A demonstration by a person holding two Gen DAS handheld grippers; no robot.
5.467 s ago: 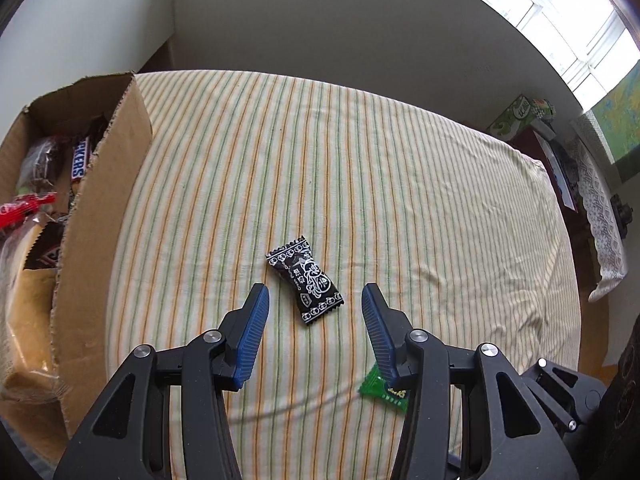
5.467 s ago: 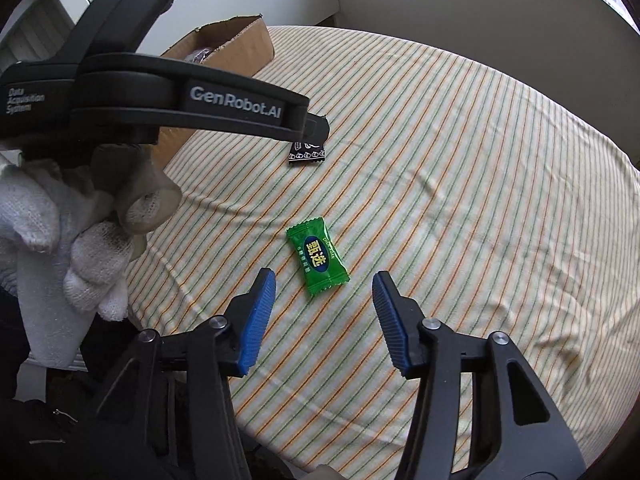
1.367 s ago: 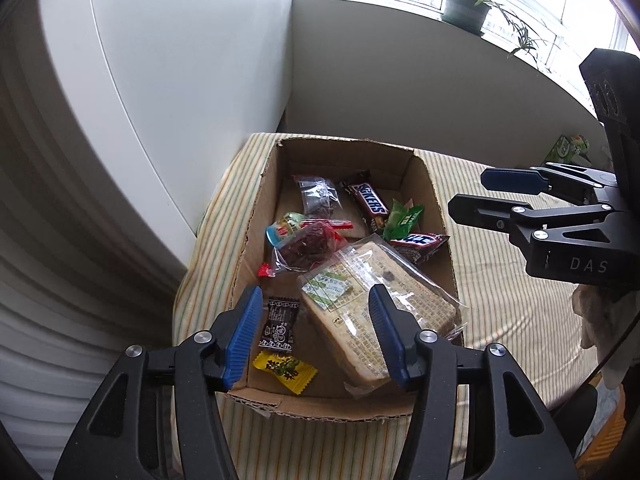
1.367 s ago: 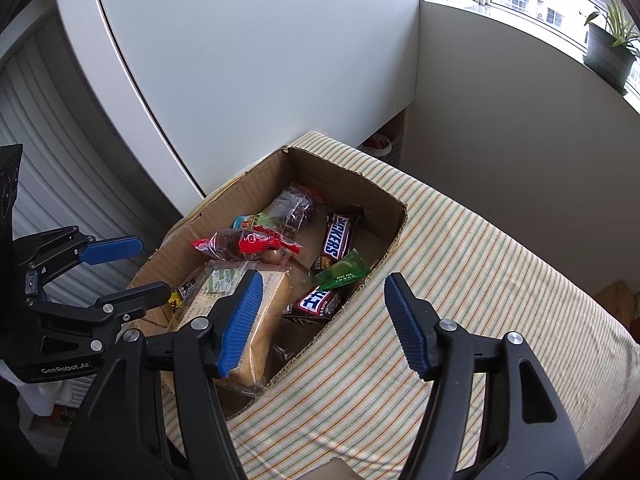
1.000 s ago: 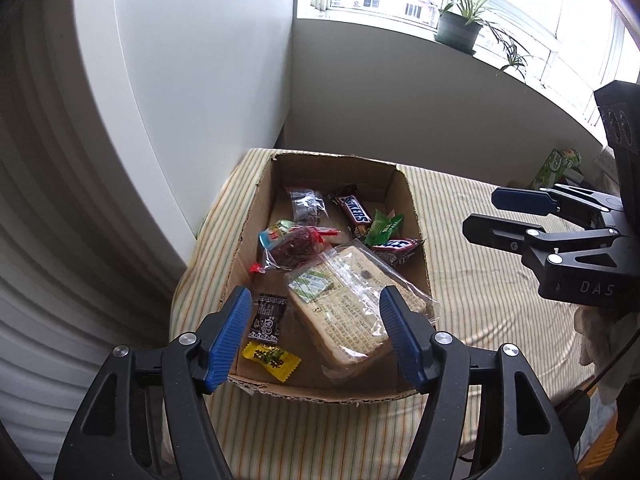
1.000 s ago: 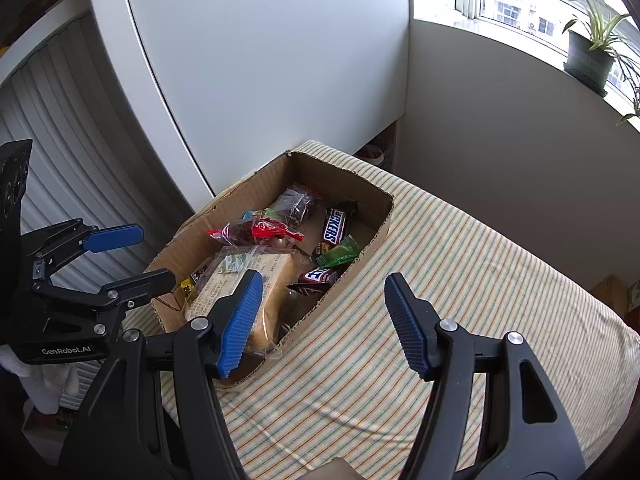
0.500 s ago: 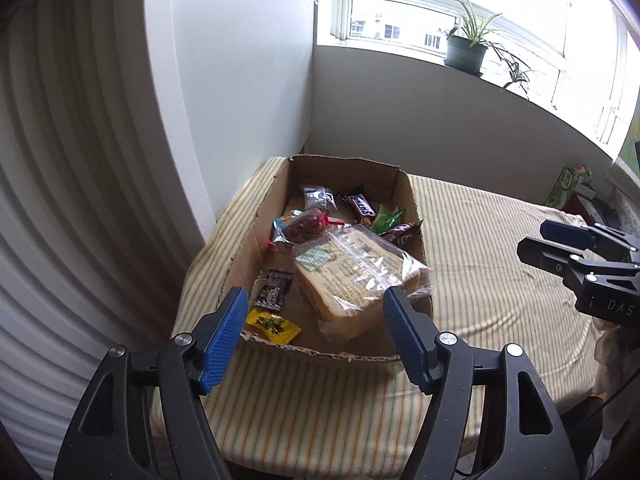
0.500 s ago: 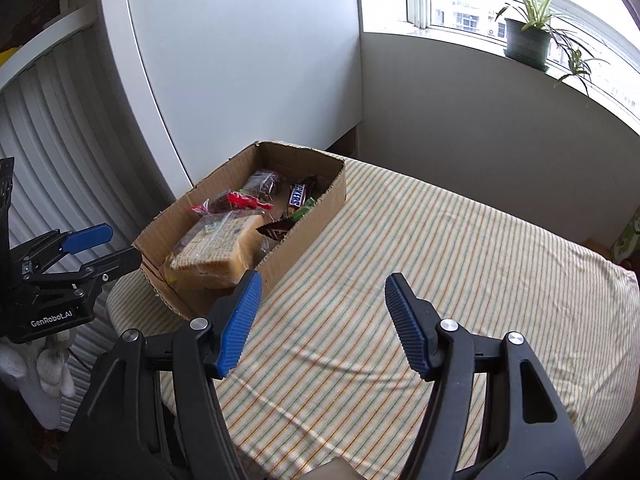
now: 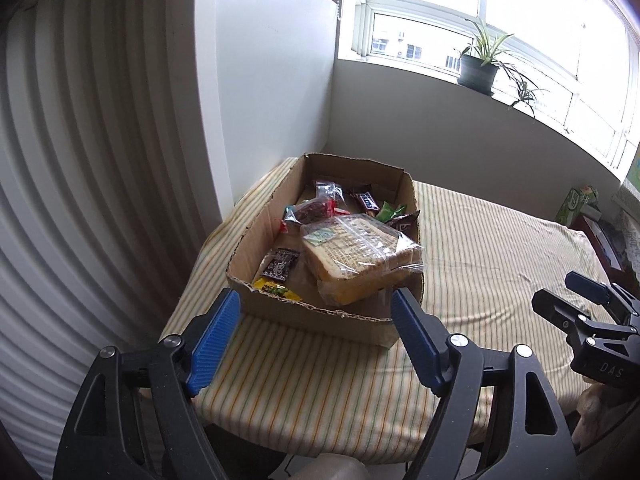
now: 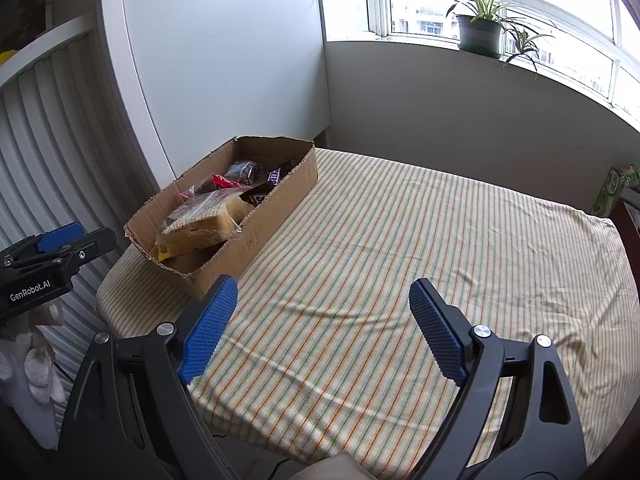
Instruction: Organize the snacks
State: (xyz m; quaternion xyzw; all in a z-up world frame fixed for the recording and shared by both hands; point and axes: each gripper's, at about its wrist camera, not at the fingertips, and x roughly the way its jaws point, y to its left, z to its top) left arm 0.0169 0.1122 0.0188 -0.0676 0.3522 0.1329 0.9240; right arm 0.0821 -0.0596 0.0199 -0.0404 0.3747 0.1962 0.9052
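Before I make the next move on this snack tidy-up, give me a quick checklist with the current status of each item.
1. Left gripper empty: ok, jaws have just been opening, nothing between them.
2. Right gripper empty: ok, jaws have just been opening, only the striped tablecloth shows between them.
3. Loose snacks left on the cloth: ok, none visible in either view.
4. Cardboard box fully on the table: ok, it sits near the left edge with cloth showing around it.
5. Bagged bread settled: not ok, it sticks up above the box rim.
6. Small black packet and yellow packet inside the box: ok.
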